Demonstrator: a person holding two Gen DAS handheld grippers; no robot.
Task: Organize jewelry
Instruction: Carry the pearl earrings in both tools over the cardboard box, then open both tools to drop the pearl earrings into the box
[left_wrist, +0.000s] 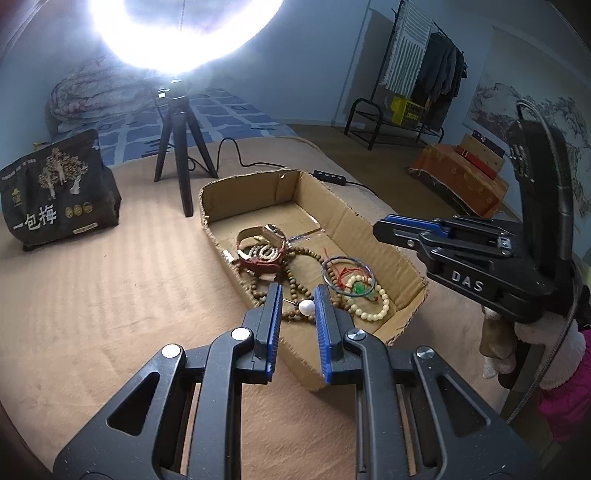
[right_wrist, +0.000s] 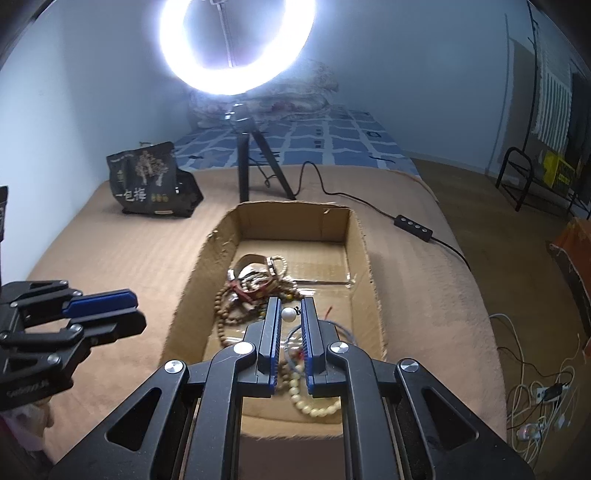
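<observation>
Each of your grippers is clamped on a small white pearl. The left gripper (left_wrist: 298, 297) has its fingers a little apart, with the left pearl (left_wrist: 307, 307) against one pad and a thin pin running across to the other pad. The right gripper (right_wrist: 290, 301) is almost shut on the right pearl (right_wrist: 289, 314), with a dark bit beside the pearl that I cannot identify.

Both pearls hang above the near end of the box (left_wrist: 369, 229). The box lies ahead of and below the fingers. Its long axis runs straight away from the right gripper, while the left gripper comes over the near left rim at an angle. The right hand looks nearer to the middle of the box.

The heap of beads (left_wrist: 266, 254) fills the near half of the box. The far floor (right_wrist: 317, 254) is bare, so I judge it the better place to set a pearl down.

From the side, neither gripper shows its pearl, because the fingers hide it. The near wall of the box is covered by your fingers, and the strands in the heap are too tangled to separate.
</observation>
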